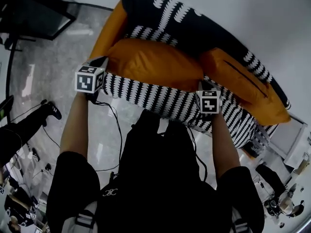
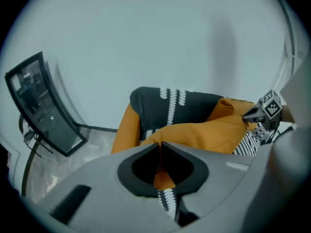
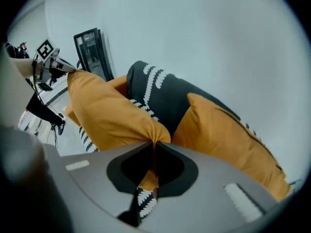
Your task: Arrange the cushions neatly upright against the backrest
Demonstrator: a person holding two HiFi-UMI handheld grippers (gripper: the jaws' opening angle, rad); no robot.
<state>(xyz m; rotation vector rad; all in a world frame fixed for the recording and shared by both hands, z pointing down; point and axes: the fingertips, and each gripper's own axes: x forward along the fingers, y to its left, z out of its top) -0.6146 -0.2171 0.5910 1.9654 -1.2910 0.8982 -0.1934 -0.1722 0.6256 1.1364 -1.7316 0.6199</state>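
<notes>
Both grippers hold one orange cushion up over the seat of a black-and-white patterned sofa. My left gripper is shut on the cushion's left corner, with orange fabric pinched between its jaws. My right gripper is shut on the right corner in the same way. In the head view the left gripper and right gripper sit at the cushion's two ends. A second orange cushion leans against the backrest at the right. More orange fabric lies along the sofa's left end.
A black-framed screen stands on the grey floor to the left of the sofa. A seated person's leg and shoe and cables lie at the left. Behind the sofa is a white wall. Clutter sits at the lower right.
</notes>
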